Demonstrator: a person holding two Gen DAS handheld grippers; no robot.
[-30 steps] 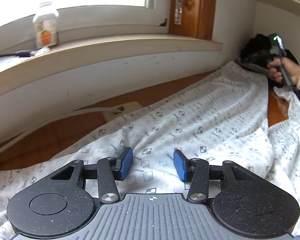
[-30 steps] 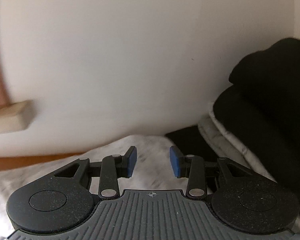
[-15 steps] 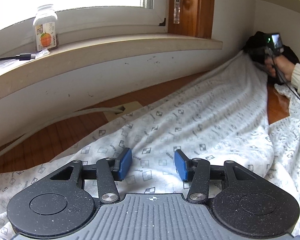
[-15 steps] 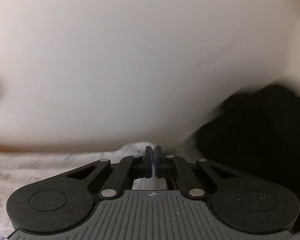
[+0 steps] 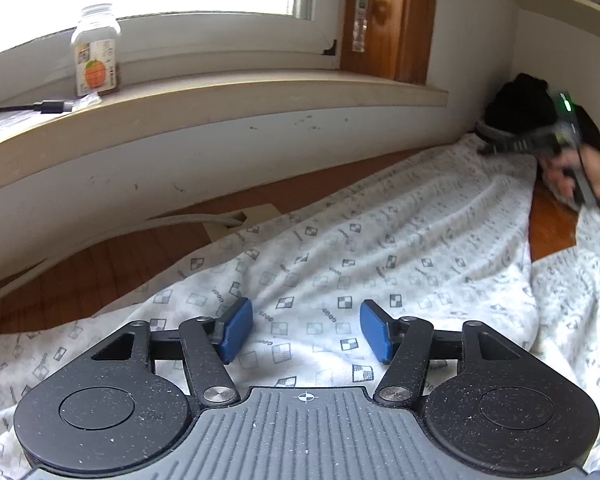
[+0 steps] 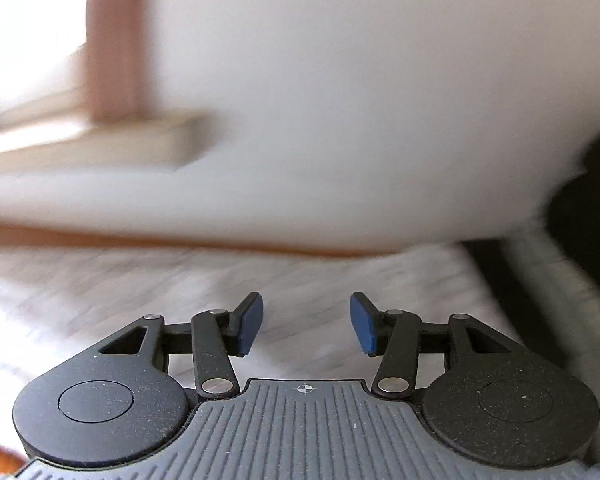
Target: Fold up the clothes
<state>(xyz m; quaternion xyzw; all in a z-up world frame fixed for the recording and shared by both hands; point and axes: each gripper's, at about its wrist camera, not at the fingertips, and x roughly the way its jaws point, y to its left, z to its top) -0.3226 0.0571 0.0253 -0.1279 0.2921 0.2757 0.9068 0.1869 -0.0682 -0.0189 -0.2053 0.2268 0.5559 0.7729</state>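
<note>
A white garment [image 5: 380, 248] printed with small grey squares lies spread over a wooden table. My left gripper [image 5: 306, 334] hovers low over its near part, jaws opening, blue pads apart with only flat cloth under the gap. In the left wrist view my right gripper [image 5: 496, 145] is at the far right end of the garment, held by a hand [image 5: 560, 172]. In the blurred right wrist view that right gripper [image 6: 306, 326] is over the white garment [image 6: 140, 280], jaws opening, nothing pinched between the pads.
A window sill [image 5: 220, 100] runs along the wall, with a small bottle [image 5: 95, 50] and a cable [image 5: 28, 107] on it. Dark folded clothes [image 5: 520, 104] are piled in the far right corner. Bare wooden tabletop [image 5: 80, 276] shows on the left, with a socket strip [image 5: 240, 220].
My right gripper shut on the garment's far end, then opened and moved across it; the view has swung toward the window. The left gripper's pads have spread wider. The far cloth has sunk lower.
</note>
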